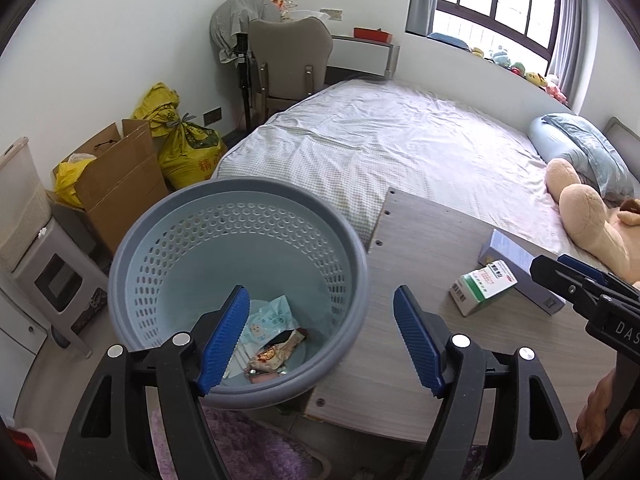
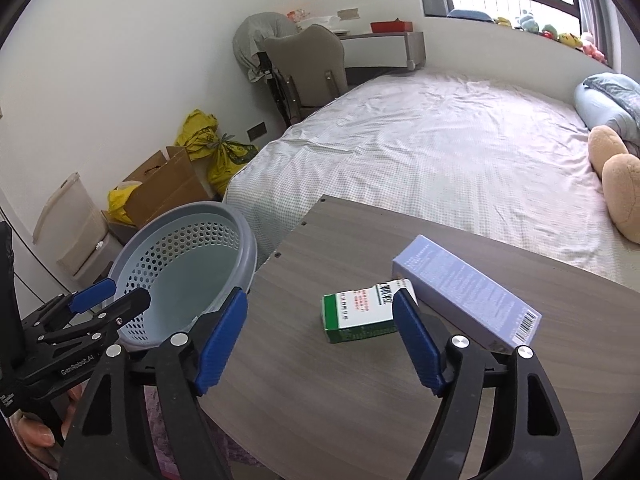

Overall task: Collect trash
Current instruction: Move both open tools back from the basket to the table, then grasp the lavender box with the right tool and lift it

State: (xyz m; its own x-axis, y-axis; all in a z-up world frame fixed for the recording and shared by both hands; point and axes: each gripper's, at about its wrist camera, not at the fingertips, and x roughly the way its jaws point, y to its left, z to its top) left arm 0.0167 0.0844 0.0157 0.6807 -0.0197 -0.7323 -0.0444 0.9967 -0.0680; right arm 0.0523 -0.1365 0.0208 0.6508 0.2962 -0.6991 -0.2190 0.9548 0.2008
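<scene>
Wrappers (image 1: pixel 272 344) lie crumpled at the bottom of the grey perforated wastebasket (image 1: pixel 352 256), partly hidden behind the left gripper (image 1: pixel 320 340); their print is probably unreadable. On the table (image 2: pixel 320 400), a green-and-white medicine box (image 2: pixel 356 314) touches a lavender carton (image 2: pixel 464 292). Both the left and the right gripper (image 2: pixel 320 340) gape wide, empty.

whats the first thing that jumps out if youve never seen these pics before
The blue-grey perforated bin stands out first, beside the left edge of the wooden board, with crumpled wrappers at its bottom. Next come the two boxes on the board: a green-and-white medicine box touching a longer pale purple box. The left gripper and the right gripper are both open and empty.
</scene>
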